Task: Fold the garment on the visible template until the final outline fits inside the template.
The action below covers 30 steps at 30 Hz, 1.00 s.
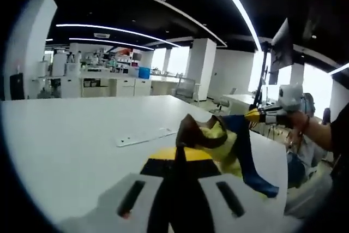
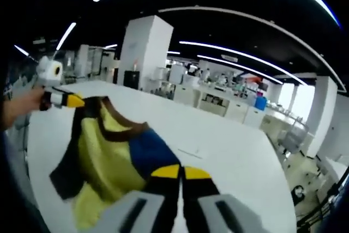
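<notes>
The garment (image 1: 223,145) is yellow with brown trim and a blue part, and it hangs in the air above the white table (image 1: 82,129). My left gripper (image 1: 184,154) is shut on its brown edge. My right gripper (image 1: 256,115), held by a hand, pinches the other end, with the blue part drooping below it. In the right gripper view, the garment (image 2: 109,156) stretches from my right gripper (image 2: 180,172), shut on the blue part, to my left gripper (image 2: 71,101) at the far left. A flat pale strip (image 1: 144,137) lies on the table beyond the cloth.
A monitor on a stand (image 1: 281,47) rises past the table's right edge, with a person's arm (image 1: 322,135) close by. White cabinets (image 1: 109,85) and pillars (image 2: 144,53) line the back of the room. The table (image 2: 229,151) runs wide under the cloth.
</notes>
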Motion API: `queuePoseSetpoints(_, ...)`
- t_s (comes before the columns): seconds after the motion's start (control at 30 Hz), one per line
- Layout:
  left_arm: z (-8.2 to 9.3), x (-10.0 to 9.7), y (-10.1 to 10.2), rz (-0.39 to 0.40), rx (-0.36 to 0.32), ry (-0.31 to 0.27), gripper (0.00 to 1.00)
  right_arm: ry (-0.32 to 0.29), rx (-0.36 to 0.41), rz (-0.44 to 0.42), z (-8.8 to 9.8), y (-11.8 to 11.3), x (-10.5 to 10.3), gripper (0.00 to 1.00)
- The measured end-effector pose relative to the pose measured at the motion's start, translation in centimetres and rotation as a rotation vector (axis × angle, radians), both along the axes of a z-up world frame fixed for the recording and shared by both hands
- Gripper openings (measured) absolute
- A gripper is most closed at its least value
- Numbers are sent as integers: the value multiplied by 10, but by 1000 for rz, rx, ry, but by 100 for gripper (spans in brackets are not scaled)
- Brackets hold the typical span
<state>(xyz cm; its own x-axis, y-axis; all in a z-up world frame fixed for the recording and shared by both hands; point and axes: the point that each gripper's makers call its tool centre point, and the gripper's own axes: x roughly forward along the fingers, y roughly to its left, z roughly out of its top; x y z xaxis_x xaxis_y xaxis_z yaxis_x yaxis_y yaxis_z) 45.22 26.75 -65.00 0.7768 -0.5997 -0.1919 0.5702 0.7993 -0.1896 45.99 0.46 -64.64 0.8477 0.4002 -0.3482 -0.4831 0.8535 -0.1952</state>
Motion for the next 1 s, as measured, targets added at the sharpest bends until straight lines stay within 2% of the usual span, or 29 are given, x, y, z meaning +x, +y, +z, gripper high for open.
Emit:
queuePoseSetpoints(0.17,-16,26,10,37,31,26,0,-14,-42,-22,-1,3,26,0)
queuePoseSetpoints(0.23,-23,36,12,49,11,42,0,-2,-28,-37,-7,5,36,0)
queuePoseSetpoints(0.27,-29,48,16,69,-18,67,0,22,-7,-62,-12,4,43,0)
queuePoseSetpoints(0.33,-36,61,18,69,-28,76,0,25,-17,-67,-19,6,49,0)
queuePoseSetpoints(0.4,-47,67,19,79,-28,98,0,36,-23,-94,-30,5,64,0)
queuePoseSetpoints(0.43,-54,75,23,99,21,74,0,39,-15,-97,-34,6,71,0)
queuePoseSetpoints(0.5,-65,80,22,100,64,81,0,84,26,-111,-46,8,80,0)
queuePoseSetpoints(0.57,-80,97,26,110,57,103,0,88,35,-111,-57,10,96,0)
queuePoseSetpoints(0.63,-90,100,26,126,27,148,0,104,35,-110,-68,14,108,0)
queuePoseSetpoints(0.67,-93,104,26,124,30,144,0,106,36,-112,-70,14,110,0)
queuePoseSetpoints(0.7,-98,109,25,125,37,143,0,107,24,-114,-78,15,120,0)
queuePoseSetpoints(0.83,-116,128,31,159,18,177,0,122,1,-147,-101,14,137,0)
queuePoseSetpoints(0.9,-126,136,31,170,46,172,0,149,-38,-159,-120,15,142,0)
queuePoseSetpoints(1.0,-140,141,31,178,89,201,0,144,-51,-156,-134,18,150,0)
